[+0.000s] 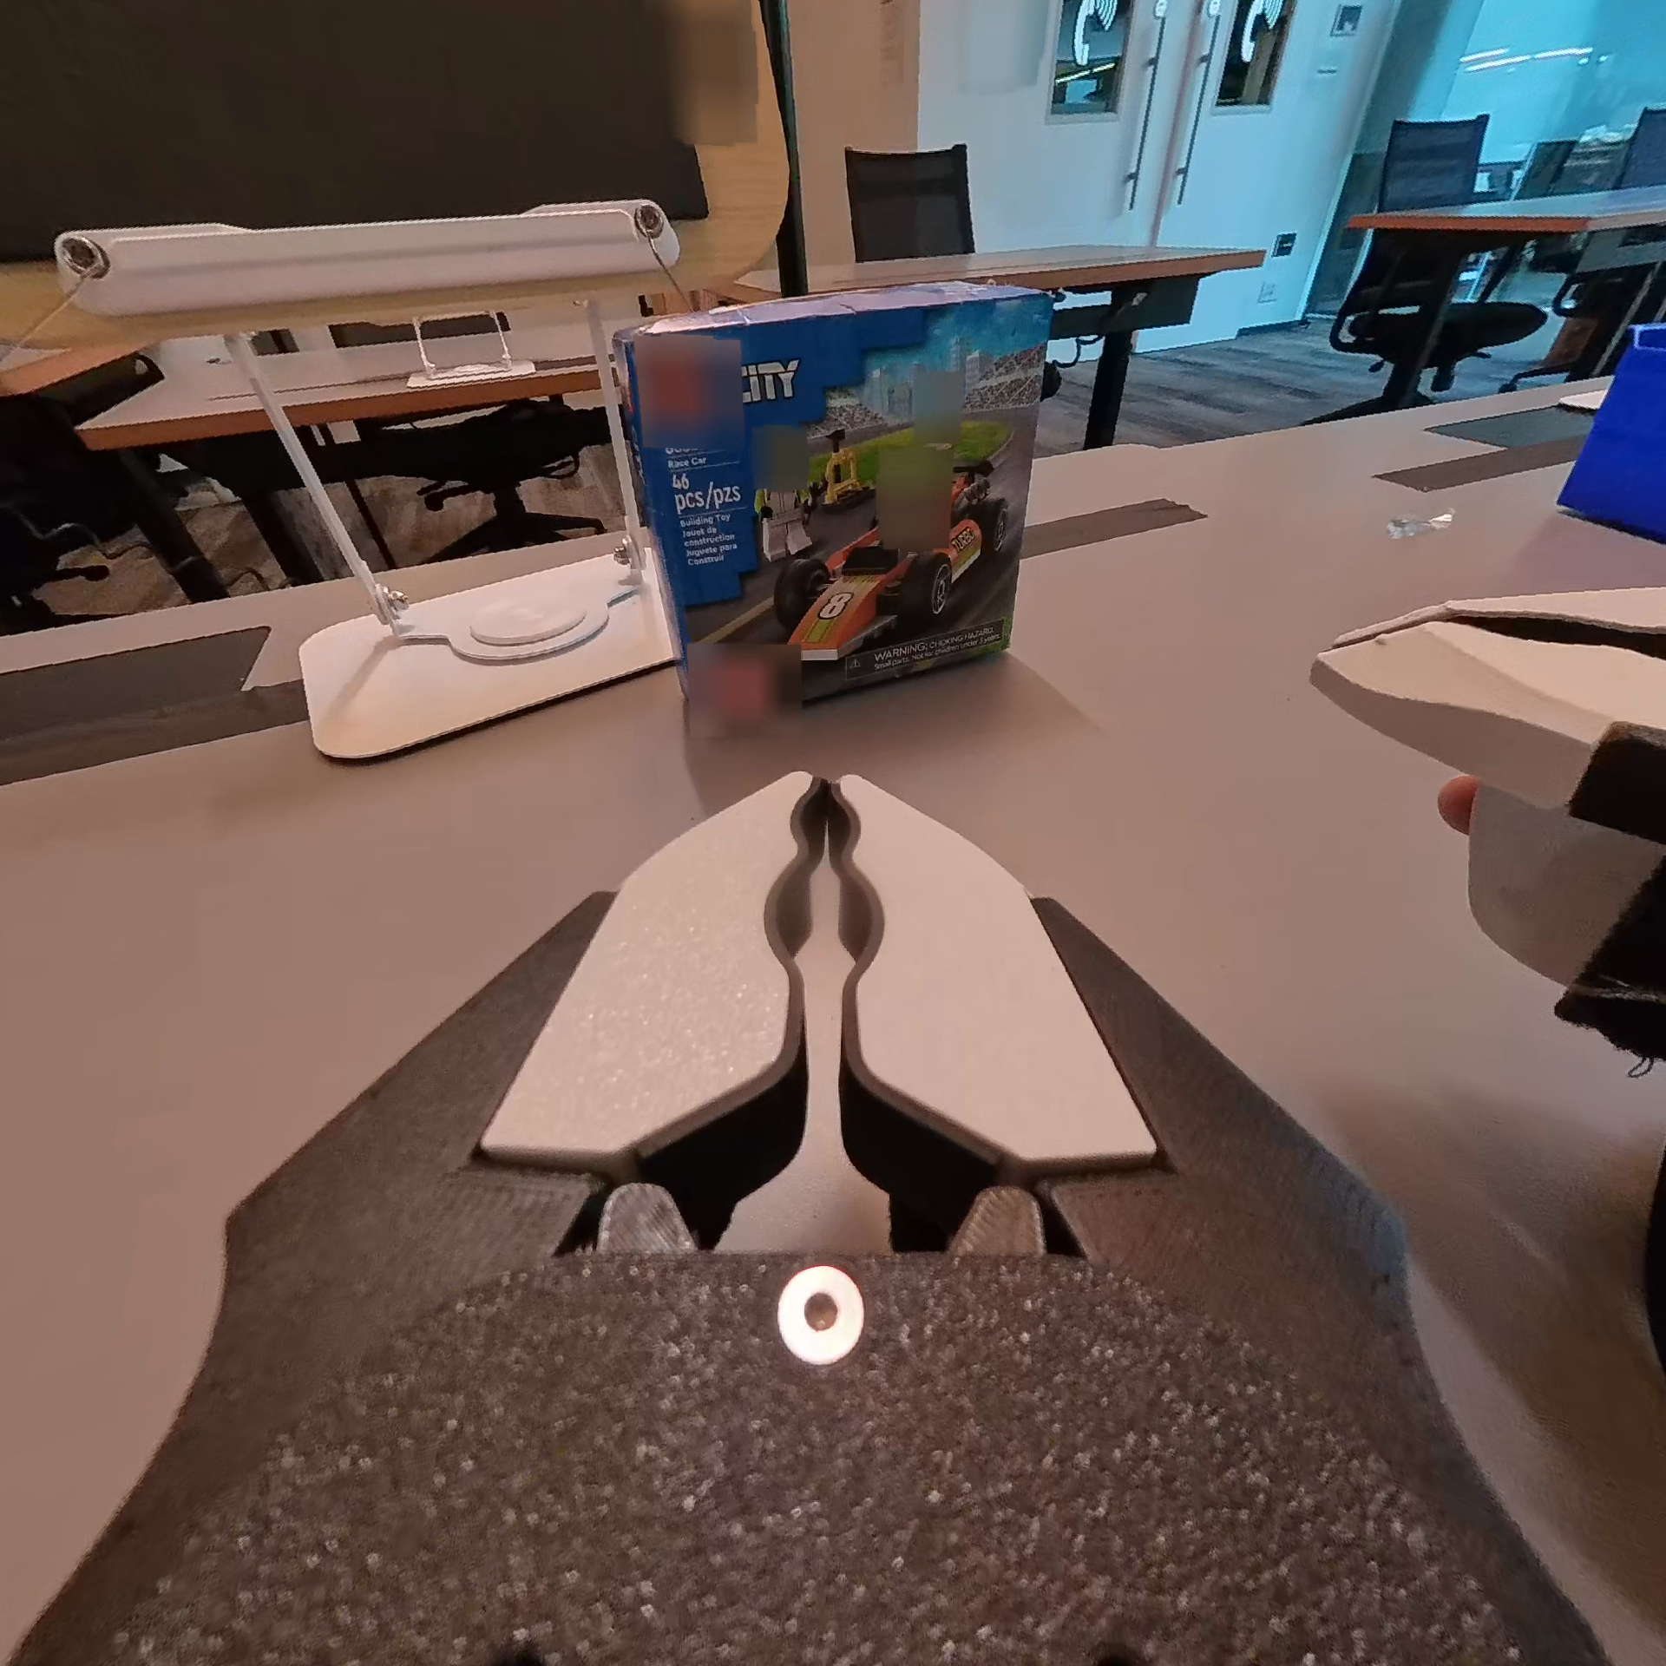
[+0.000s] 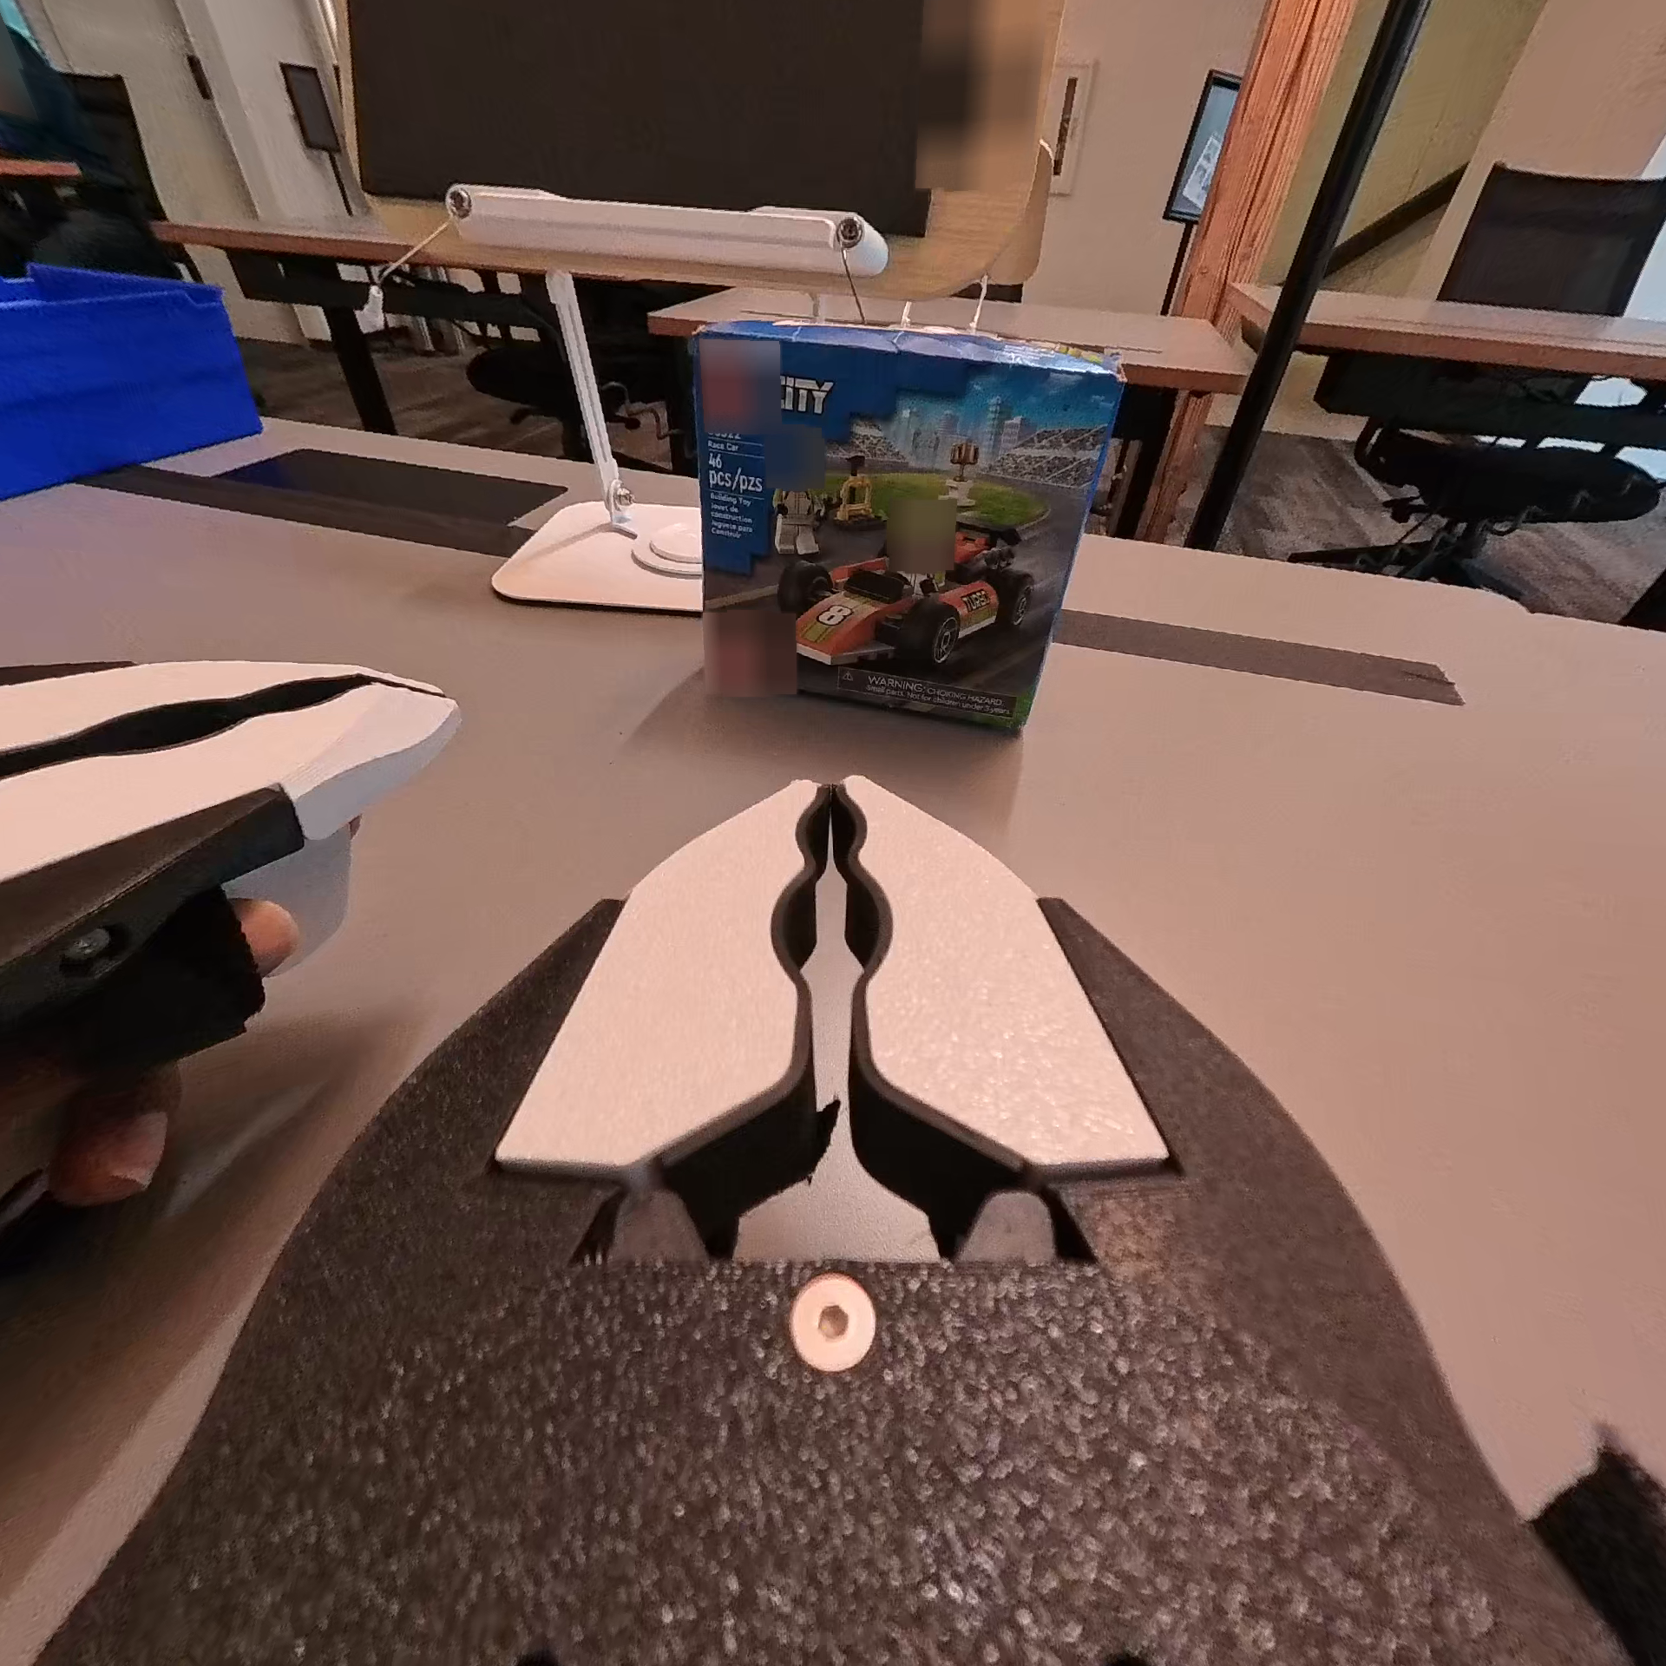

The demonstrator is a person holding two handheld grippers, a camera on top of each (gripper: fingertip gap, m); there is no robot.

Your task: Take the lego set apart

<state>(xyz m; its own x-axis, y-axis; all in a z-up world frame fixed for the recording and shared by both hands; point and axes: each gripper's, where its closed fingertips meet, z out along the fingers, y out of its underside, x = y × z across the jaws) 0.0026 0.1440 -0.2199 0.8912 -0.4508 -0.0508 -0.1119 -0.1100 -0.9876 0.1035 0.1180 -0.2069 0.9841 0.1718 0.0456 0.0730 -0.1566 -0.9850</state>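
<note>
A blue lego set box [image 1: 847, 491] with a race car picture stands upright on the grey table [image 1: 1172, 856]; it also shows in the right wrist view [image 2: 901, 523]. My left gripper [image 1: 828, 786] is shut and empty, a short way in front of the box. My right gripper [image 2: 831, 791] is shut and empty, also in front of the box. The right gripper shows at the right edge of the left wrist view [image 1: 1334, 654], and the left gripper at the left edge of the right wrist view [image 2: 433, 708]. No loose bricks or built model show.
A white desk lamp [image 1: 379, 261] stands on its flat base [image 1: 469, 667] just left of the box, seen too in the right wrist view [image 2: 667, 225]. A blue bin [image 2: 108, 379] sits at one table side. Dark tape strips [image 2: 1262, 663] lie on the table. Desks and chairs stand behind. My right fingertips sit around 11 centimeters from my left ones.
</note>
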